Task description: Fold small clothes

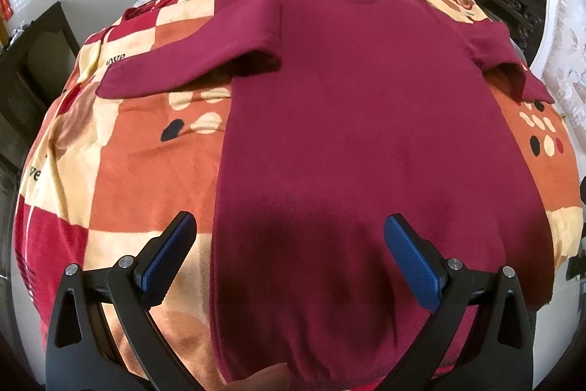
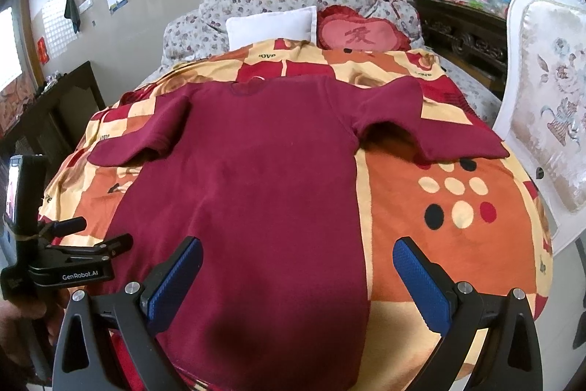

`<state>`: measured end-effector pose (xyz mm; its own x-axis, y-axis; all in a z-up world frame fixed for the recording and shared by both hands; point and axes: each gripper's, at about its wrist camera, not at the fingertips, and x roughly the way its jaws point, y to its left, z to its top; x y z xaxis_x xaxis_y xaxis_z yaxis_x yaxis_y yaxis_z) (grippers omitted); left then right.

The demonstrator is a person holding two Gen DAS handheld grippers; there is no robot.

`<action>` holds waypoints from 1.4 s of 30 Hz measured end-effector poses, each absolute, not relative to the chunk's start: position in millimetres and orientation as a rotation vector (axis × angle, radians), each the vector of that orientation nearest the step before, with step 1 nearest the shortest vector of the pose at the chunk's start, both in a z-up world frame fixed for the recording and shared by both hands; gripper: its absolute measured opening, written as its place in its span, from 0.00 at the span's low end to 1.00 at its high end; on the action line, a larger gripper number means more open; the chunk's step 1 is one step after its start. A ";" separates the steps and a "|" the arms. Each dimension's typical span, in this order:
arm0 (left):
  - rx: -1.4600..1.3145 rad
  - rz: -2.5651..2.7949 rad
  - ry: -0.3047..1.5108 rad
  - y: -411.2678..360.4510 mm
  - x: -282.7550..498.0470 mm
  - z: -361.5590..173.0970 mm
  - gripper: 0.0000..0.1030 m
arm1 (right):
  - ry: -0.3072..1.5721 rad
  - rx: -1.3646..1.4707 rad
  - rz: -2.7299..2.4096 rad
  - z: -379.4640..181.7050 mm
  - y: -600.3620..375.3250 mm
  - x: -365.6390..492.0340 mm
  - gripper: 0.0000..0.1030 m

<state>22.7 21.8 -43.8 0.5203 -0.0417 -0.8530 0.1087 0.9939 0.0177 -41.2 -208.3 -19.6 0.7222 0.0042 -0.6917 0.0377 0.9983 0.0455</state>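
Observation:
A dark red long-sleeved shirt (image 1: 351,120) lies flat on the bed, neck far, hem near, both sleeves angled outward; it also shows in the right wrist view (image 2: 256,171). My left gripper (image 1: 289,244) is open and empty, hovering over the shirt's lower left part near the hem. My right gripper (image 2: 296,270) is open and empty over the shirt's lower right edge. The left gripper's body (image 2: 66,266) shows at the left of the right wrist view.
The bed has an orange, red and cream checked blanket (image 1: 139,171). A white pillow (image 2: 271,24) and a red heart cushion (image 2: 359,33) lie at the head. A white upholstered chair (image 2: 549,98) stands right of the bed. Dark wooden furniture (image 1: 29,68) stands left.

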 end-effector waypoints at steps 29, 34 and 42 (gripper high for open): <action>0.044 -0.084 1.035 25.0 12.6 -35.1 1.00 | 0.719 0.043 -0.020 -0.8 -203.4 -57.6 1.00; 0.041 -0.076 1.029 27.4 10.8 -32.8 1.00 | 0.715 0.038 -0.016 2.5 -201.5 -59.4 1.00; 0.021 -0.102 1.057 31.8 13.5 -35.9 1.00 | 0.712 0.030 -0.011 4.9 -199.6 -57.0 1.00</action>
